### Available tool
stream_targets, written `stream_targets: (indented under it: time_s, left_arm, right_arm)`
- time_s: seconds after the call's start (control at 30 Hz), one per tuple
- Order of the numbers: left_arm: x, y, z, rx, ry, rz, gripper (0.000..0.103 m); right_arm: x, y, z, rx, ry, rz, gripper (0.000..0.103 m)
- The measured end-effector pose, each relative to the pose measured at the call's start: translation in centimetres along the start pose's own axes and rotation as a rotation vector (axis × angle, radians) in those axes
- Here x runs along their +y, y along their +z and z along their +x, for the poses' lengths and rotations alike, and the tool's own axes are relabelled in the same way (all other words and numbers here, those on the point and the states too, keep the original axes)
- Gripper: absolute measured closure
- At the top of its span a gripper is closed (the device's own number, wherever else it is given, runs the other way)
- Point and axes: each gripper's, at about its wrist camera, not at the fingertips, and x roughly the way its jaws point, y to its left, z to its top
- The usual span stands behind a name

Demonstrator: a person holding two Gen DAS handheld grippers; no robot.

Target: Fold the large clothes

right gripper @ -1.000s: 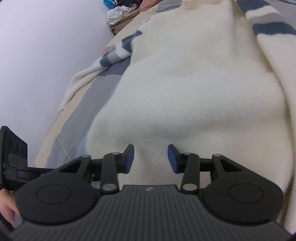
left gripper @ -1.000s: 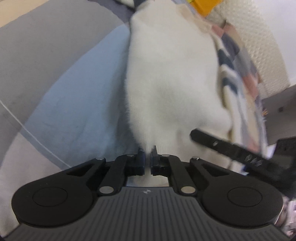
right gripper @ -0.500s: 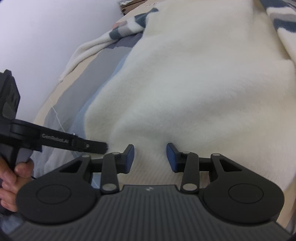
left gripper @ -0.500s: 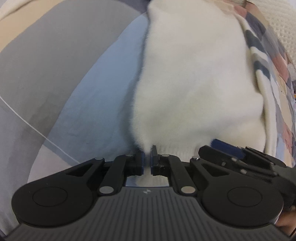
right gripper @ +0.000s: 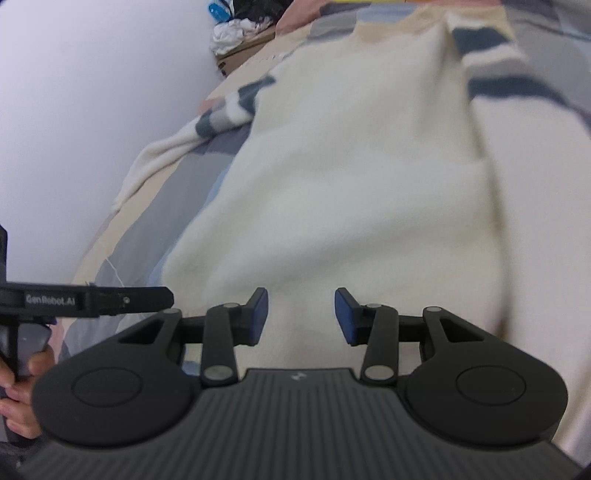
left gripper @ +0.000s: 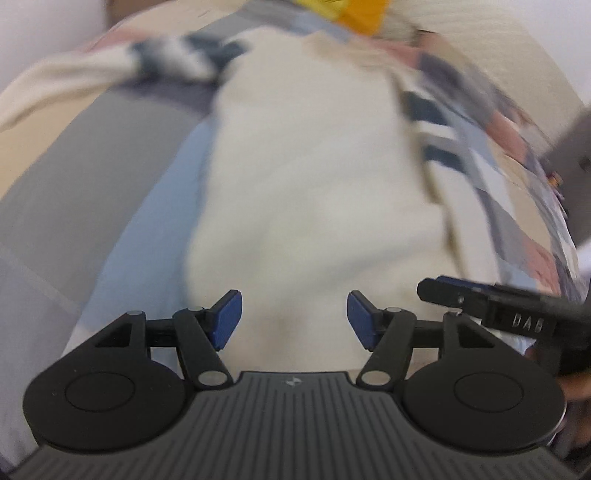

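Sweater (left gripper: 317, 177): a large cream-white fluffy knit, lying spread flat on the bed; its body fills the middle of both wrist views, with the hem end nearest the cameras.
Striped sleeves: one sleeve (right gripper: 207, 122) with dark blue and grey bands lies out to the sweater's left side, toward the wall; another banded strip (right gripper: 491, 70) runs along the sweater's right edge.
Bedcover (left gripper: 85, 184): patchwork of grey, light blue and beige panels, showing beside the sweater on its left.
Left gripper (left gripper: 291, 317): hovers over the sweater's near hem; its jaws have just been opening and now stand spread wide, blue pads apart, with only the sweater surface seen below the gap and nothing pinched.
Right gripper (right gripper: 301, 315): hangs over the sweater's near hem too, just beside the left gripper; its blue pads are parted with a clear gap, gripping nothing.
Hand (right gripper: 22, 391): fingers wrapped round the left gripper's handle, at the lower left of the right wrist view.
Wall (right gripper: 92, 110): pale and plain, left of the sweater.
Cardboard box (right gripper: 243, 51): beyond the sweater's far end, with crumpled white items on top.
Yellow-orange object (left gripper: 351, 14): past the sweater's collar end; too blurred to identify.
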Motion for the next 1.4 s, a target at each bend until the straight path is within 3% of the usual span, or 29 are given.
stream_targets:
  time_s: [0.1, 0.23, 0.27, 0.3, 0.37, 0.53, 0.6, 0.77, 0.83, 0.9, 0.93, 1.0, 1.17, 1.4]
  left_arm:
    - [-4.0, 0.4, 0.8, -0.027, -0.049, 0.061, 0.035]
    - [-7.6, 0.7, 4.0, 0.005, -0.157, 0.038, 0.035]
    - [-8.2, 0.5, 4.9, 0.022, -0.182, 0.028, 0.035]
    - [-8.8, 0.4, 5.9, 0.033, -0.203, 0.026, 0.035]
    - [-9.6, 0.3, 8.6, 0.033, -0.222, 0.032, 0.036]
    - [-8.8, -0.2, 13.5, 0.032, -0.179, 0.087, 0.038]
    - [-8.1, -0.1, 14.1, 0.061, -0.194, 0.031, 0.039]
    - [-8.6, -0.5, 14.1, 0.049, -0.179, 0.078, 0.038]
    - [-8.9, -0.7, 14.1, 0.031, -0.172, 0.092, 0.038]
    - [-8.8, -1.2, 13.8, 0.008, -0.177, 0.082, 0.038]
    - [-8.6, -1.4, 13.6, 0.0, -0.184, 0.075, 0.038]
    - [-8.2, -1.5, 13.3, -0.008, -0.199, 0.055, 0.038]
    - [-7.0, -1.5, 13.1, -0.013, -0.269, -0.055, 0.038]
    - [-6.6, -1.1, 12.7, -0.04, -0.287, -0.066, 0.038]
  right_arm:
    - [-1.2, 1.2, -2.7, -0.005, -0.047, 0.004, 0.059]
    - [-3.6, 2.0, -5.3, 0.019, -0.165, 0.052, 0.059]
    - [-4.3, 2.0, -5.4, 0.04, -0.192, 0.067, 0.055]
    - [-4.8, 1.9, -5.2, 0.059, -0.217, 0.08, 0.043]
    - [-5.8, 1.5, -4.5, 0.1, -0.274, 0.107, 0.032]
    - [-7.0, -0.1, -2.4, 0.178, -0.351, 0.128, 0.034]
    - [-7.1, -0.4, -1.2, 0.207, -0.38, 0.125, 0.034]
    - [-6.6, -1.1, 1.4, 0.294, -0.443, 0.074, 0.035]
    - [-6.1, -1.3, 2.3, 0.314, -0.471, 0.04, 0.042]
    - [-5.4, -1.2, 2.7, 0.319, -0.507, -0.005, 0.078]
    - [-5.3, -1.2, 2.6, 0.319, -0.519, -0.009, 0.087]
    - [-4.6, -0.9, 2.5, 0.327, -0.532, -0.051, 0.093]
    - [-4.1, 2.0, -1.9, 0.218, -0.556, -0.102, 0.094]
    - [-11.2, 10.5, -11.9, -0.076, -0.671, 0.035, 0.094]
